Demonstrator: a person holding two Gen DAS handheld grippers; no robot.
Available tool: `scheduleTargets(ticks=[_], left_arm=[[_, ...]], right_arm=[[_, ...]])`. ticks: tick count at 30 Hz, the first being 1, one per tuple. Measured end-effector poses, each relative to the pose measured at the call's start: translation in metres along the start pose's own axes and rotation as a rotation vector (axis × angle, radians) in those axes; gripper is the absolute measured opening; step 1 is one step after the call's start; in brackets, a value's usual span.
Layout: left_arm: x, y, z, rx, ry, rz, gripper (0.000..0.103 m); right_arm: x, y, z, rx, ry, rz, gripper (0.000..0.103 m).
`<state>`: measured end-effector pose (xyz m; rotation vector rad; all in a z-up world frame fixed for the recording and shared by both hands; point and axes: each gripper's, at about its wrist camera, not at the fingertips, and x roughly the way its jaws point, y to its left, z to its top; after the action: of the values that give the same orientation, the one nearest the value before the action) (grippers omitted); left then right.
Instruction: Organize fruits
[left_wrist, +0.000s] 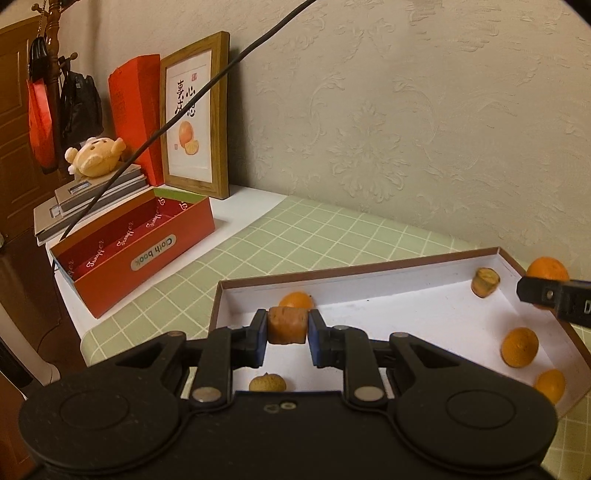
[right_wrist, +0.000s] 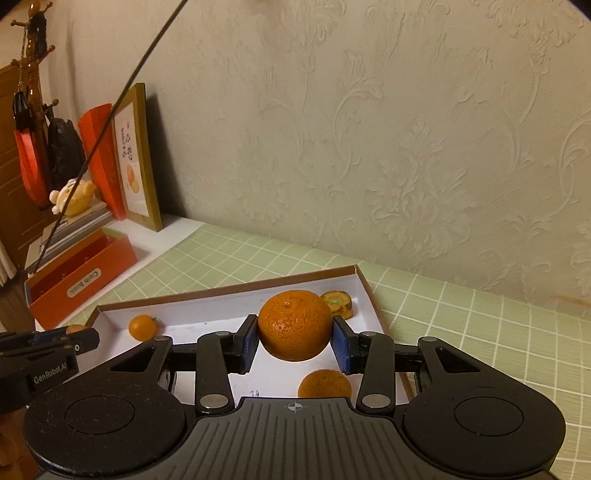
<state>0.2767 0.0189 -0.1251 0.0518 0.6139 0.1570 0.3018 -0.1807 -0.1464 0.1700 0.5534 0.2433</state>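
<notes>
Two pieces of produce are in hand above the white tray (left_wrist: 424, 291). The left gripper (left_wrist: 287, 328) is clamped on a stubby orange carrot chunk (left_wrist: 287, 325), its blue pads (left_wrist: 263, 334) pressed to the two cut ends with the jaws drawn close together. The right gripper (right_wrist: 294, 334) is closed on a whole mandarin (right_wrist: 294, 325), and its pads (right_wrist: 250, 345) stand wider because the fruit fills the gap between them. Both loads hang over the tray's floor, not resting on it. In the left wrist view five loose pieces lie in the tray. Three are round orange fruits: a small one (left_wrist: 295, 300) just behind the held carrot chunk, and two (left_wrist: 519, 347) (left_wrist: 550, 386) along the right-hand wall. One is a second carrot piece (left_wrist: 484, 282) in the far right corner. The last is a pale, wrinkled round fruit (left_wrist: 266, 384) at the near edge, partly hidden by the gripper body. The tray is shallow, with a brown rim, and it sits on a green checked tablecloth (left_wrist: 295, 236). Off to the left, well apart from the tray, one open red box (left_wrist: 136, 247) labelled "Cloth book" stands on the bare white tabletop. Behind it are a stack of books with one plush toy (left_wrist: 98, 155) on top, a taller red carton (left_wrist: 136, 118) and one framed picture (left_wrist: 195, 118) of oranges leaning on the wall.
</notes>
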Motion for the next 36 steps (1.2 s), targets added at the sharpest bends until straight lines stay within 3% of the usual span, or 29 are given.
scheduleTargets(ticks=[2, 4, 5, 6, 7, 9, 20, 22, 36], left_arm=[[0.005, -0.001, 0.0, -0.001, 0.013, -0.002, 0.013], [0.011, -0.004, 0.0, 0.007, 0.023, 0.007, 0.021], [0.014, -0.005, 0.0, 0.014, 0.034, 0.009, 0.025], [0.016, -0.006, 0.0, 0.018, 0.043, 0.014, 0.041], [0.019, -0.007, 0.0, 0.022, 0.052, 0.024, 0.072], [0.016, -0.006, 0.001, 0.016, 0.03, 0.044, 0.09], [-0.011, -0.005, 0.011, 0.009, -0.041, 0.044, 0.092], [-0.019, -0.004, 0.012, 0.01, -0.059, 0.039, 0.096], [-0.075, 0.007, 0.007, 0.034, -0.078, 0.013, 0.097]], right_arm=[[0.006, 0.0, 0.001, 0.002, 0.016, -0.002, 0.042], [0.011, 0.001, 0.001, -0.003, 0.023, -0.019, 0.043], [0.015, 0.001, 0.002, -0.006, 0.036, -0.026, 0.059], [0.017, 0.001, 0.003, -0.001, 0.035, -0.03, 0.075], [0.015, 0.0, 0.003, 0.008, 0.016, -0.028, 0.098], [0.004, -0.001, 0.006, 0.012, -0.042, -0.03, 0.1], [-0.033, -0.017, 0.017, 0.062, -0.122, -0.056, 0.101], [-0.038, -0.019, 0.017, 0.075, -0.123, -0.058, 0.101], [-0.092, -0.022, 0.013, 0.071, -0.123, -0.08, 0.103]])
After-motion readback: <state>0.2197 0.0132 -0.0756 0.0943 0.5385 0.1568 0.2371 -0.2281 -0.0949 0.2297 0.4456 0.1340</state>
